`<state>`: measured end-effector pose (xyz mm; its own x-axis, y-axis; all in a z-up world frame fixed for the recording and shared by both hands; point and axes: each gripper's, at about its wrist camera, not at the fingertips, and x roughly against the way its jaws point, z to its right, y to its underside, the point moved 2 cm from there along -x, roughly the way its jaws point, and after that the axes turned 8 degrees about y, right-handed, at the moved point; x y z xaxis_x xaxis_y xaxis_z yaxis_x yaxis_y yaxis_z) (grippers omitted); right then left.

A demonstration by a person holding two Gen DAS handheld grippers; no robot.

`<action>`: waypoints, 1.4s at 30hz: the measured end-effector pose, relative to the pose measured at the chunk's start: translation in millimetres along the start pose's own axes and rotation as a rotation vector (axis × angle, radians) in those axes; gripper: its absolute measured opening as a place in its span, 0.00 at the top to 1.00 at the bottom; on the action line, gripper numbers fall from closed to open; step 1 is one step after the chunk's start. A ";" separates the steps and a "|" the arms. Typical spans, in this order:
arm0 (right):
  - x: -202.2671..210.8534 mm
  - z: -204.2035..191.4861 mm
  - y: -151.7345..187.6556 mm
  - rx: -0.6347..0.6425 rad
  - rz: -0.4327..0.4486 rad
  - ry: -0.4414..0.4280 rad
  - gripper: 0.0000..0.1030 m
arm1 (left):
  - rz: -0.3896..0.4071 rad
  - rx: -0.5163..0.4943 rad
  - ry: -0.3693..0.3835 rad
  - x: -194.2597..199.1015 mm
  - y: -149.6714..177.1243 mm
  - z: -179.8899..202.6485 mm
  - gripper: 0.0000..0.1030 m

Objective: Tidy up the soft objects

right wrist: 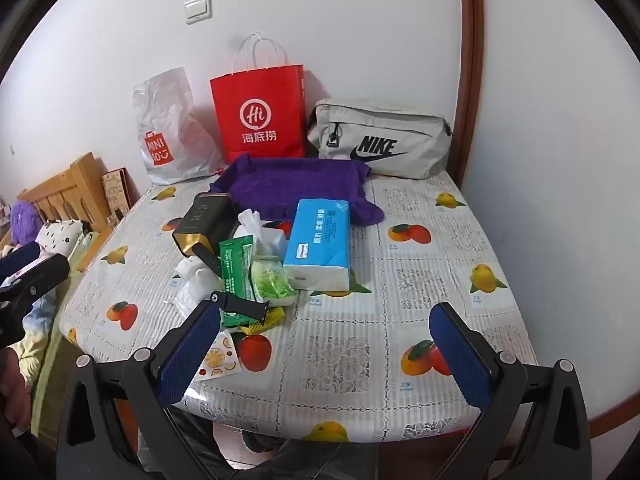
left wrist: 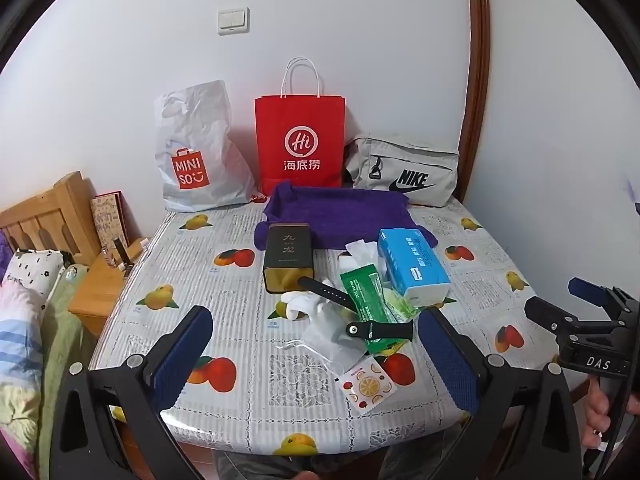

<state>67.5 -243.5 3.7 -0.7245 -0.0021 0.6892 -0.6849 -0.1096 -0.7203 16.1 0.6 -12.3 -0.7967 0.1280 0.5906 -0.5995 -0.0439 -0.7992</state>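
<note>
Fruit-print tablecloth [left wrist: 248,292] covers the table against a white wall. I hold both tools above its near edge, tilted down. Left gripper [left wrist: 316,354]: jaws spread wide, nothing between the pads. Right gripper [right wrist: 336,350]: jaws likewise spread wide and empty.

I take the blue tissue pack [right wrist: 320,242] as the landmark. Just left of it lies a heap: a green sachet [right wrist: 236,276], a crumpled white tissue [right wrist: 252,220] and clear plastic wrap [left wrist: 328,338]. A black watch strap [left wrist: 378,330] lies across the sachet at the near side. A fruit-print sticker sheet [left wrist: 368,380] lies nearer still, close to the left gripper. A black and gold box [left wrist: 288,256] lies left of the heap.

Behind the pack, touching its far end, lies a purple towel [right wrist: 296,184]. Beyond the towel, against the wall, stand a white shopping bag [right wrist: 172,128], a red paper bag [right wrist: 260,116] and a grey pouch [right wrist: 380,140].
</note>
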 end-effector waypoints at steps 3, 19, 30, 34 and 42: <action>1.9 -0.9 1.7 0.000 0.003 0.002 0.00 | 0.022 -0.017 -0.011 2.0 1.2 0.9 0.00; 14.3 -9.6 3.1 0.001 0.009 -0.019 0.00 | 0.021 0.023 -0.028 6.7 -0.9 -8.7 0.00; 17.0 -8.0 3.7 0.000 0.016 -0.016 0.00 | 0.023 0.020 -0.028 6.4 2.5 -8.8 0.00; 19.2 -7.5 3.6 -0.002 0.021 -0.019 0.00 | 0.021 0.020 -0.022 6.6 5.1 -7.4 0.00; 21.6 -7.8 2.1 0.001 0.017 -0.017 0.00 | 0.020 0.016 -0.023 7.5 5.0 -7.0 0.00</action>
<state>49.8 -236.0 16.5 -0.7349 -0.0213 0.6778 -0.6721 -0.1103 -0.7322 7.6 8.3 -12.6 -0.8102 0.1041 0.5769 -0.5842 -0.0622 -0.8092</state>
